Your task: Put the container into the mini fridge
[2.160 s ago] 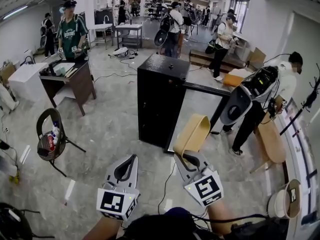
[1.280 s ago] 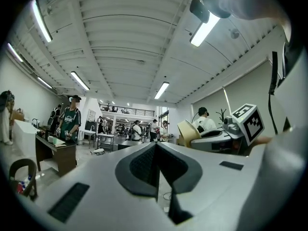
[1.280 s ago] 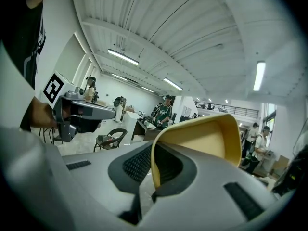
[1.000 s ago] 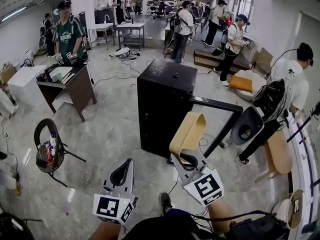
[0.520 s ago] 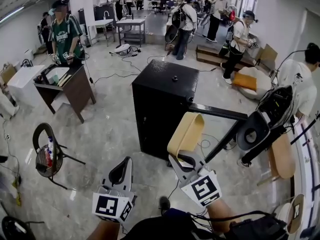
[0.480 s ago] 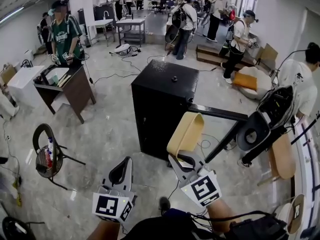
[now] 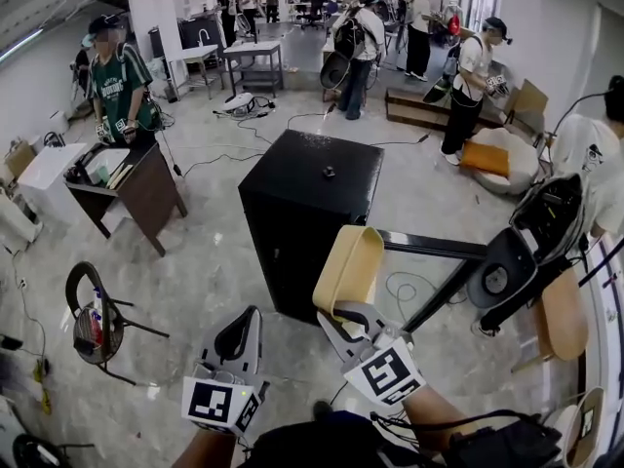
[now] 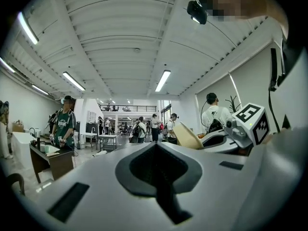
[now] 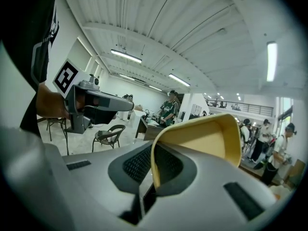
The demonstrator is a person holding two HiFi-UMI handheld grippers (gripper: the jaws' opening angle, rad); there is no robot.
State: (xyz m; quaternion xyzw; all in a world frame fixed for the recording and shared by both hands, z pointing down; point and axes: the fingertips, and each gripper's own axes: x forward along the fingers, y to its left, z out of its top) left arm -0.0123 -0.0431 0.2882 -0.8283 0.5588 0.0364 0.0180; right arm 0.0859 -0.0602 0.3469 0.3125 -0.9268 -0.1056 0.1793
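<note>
A black mini fridge [image 7: 292,213] stands on the floor ahead, its door [image 7: 434,249] swung open to the right. A tan open-topped container [image 7: 347,269] hangs in front of the fridge's right front corner. My right gripper [image 7: 343,312] is shut on its lower rim. In the right gripper view the container [image 9: 202,138] rises from the shut jaws of my right gripper [image 9: 150,179]. My left gripper [image 7: 240,337] is lower left of the container, shut and holding nothing. In the left gripper view the left gripper [image 8: 156,150] points level, with the container [image 8: 188,136] off to its right.
A brown desk [image 7: 132,183] stands at the left with a person in a green shirt [image 7: 115,86] behind it. A black chair [image 7: 93,315] holding bottles is at the near left. Several people stand at the back. A person [image 7: 585,164] with black gear stands beside the open door. Cables lie on the floor.
Both grippers have been carried forward toward the fridge, which now looks nearer and further left. The container stays in the right gripper. The left gripper stays shut and holds nothing.
</note>
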